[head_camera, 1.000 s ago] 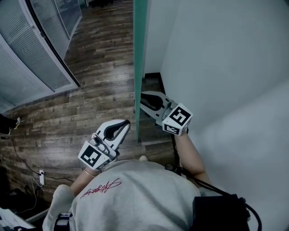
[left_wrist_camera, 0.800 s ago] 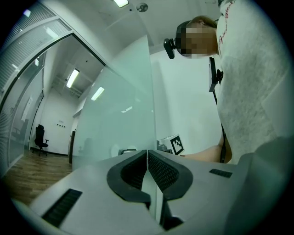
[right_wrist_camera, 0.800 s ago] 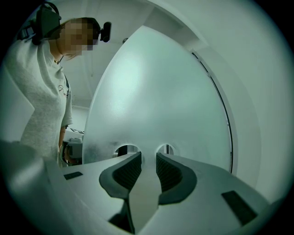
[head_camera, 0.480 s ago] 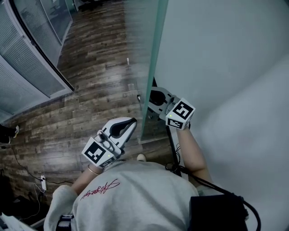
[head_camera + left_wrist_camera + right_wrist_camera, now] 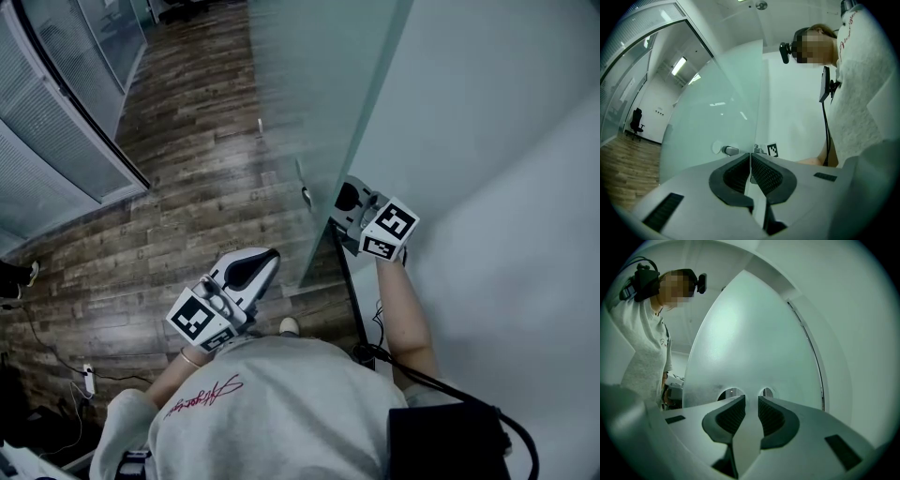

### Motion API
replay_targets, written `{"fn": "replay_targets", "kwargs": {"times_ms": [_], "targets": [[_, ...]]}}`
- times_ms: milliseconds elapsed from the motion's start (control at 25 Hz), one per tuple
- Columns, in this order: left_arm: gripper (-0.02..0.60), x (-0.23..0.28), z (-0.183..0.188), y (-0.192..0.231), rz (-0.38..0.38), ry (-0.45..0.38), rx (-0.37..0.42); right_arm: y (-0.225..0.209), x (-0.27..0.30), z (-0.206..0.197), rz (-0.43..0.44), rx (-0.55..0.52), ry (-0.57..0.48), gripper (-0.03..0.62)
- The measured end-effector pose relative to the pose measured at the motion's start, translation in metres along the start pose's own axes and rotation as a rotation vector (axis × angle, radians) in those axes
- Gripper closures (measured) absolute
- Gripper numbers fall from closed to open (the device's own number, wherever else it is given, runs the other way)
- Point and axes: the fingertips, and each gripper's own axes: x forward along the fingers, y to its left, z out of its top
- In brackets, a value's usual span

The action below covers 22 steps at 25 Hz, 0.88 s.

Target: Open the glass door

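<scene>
The frosted glass door (image 5: 309, 103) stands swung part open, its free edge running down to the floor. A small metal handle (image 5: 305, 194) sticks out of its near face. My right gripper (image 5: 349, 202) is behind the door's edge at handle height, pointing at the panel (image 5: 750, 348). Its jaws have just been closing but still show a gap (image 5: 751, 401) with nothing between the pads. My left gripper (image 5: 269, 255) hangs shut and empty in front of the door, short of it. Its view looks along the door (image 5: 717, 122) at the handle (image 5: 730, 150).
A white wall (image 5: 487, 141) closes the right side. A glass partition with blinds (image 5: 56, 122) runs along the left. Dark wood floor (image 5: 187, 187) lies beyond the door. A power strip and cable (image 5: 86, 372) lie at lower left.
The door has swung from edge-on to a wider angle, its panel now spreading left and away. The right gripper moved with the door's edge, up and right; the left gripper shifted slightly.
</scene>
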Motion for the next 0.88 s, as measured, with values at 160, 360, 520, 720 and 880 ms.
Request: {"fn": "replay_targets", "kwargs": {"times_ms": [160, 360, 520, 720, 880], "targets": [[0.558, -0.001, -0.009, -0.002, 0.000, 0.017, -0.002, -0.010, -0.012, -0.001, 0.022, 0.006, -0.011, 0.502], [0.558, 0.000, -0.011, -0.008, -0.001, 0.032, -0.009, -0.020, -0.028, 0.003, 0.048, 0.024, -0.020, 0.502], [0.557, -0.001, -0.012, -0.011, 0.001, 0.043, -0.013, -0.029, -0.039, 0.007, 0.072, 0.070, -0.049, 0.502], [0.558, 0.002, -0.017, -0.012, 0.004, 0.059, -0.010, -0.043, -0.055, 0.007, 0.075, 0.066, -0.047, 0.500], [0.558, 0.001, -0.017, -0.011, -0.001, 0.063, -0.003, -0.048, -0.061, 0.008, 0.075, 0.075, -0.048, 0.500]]}}
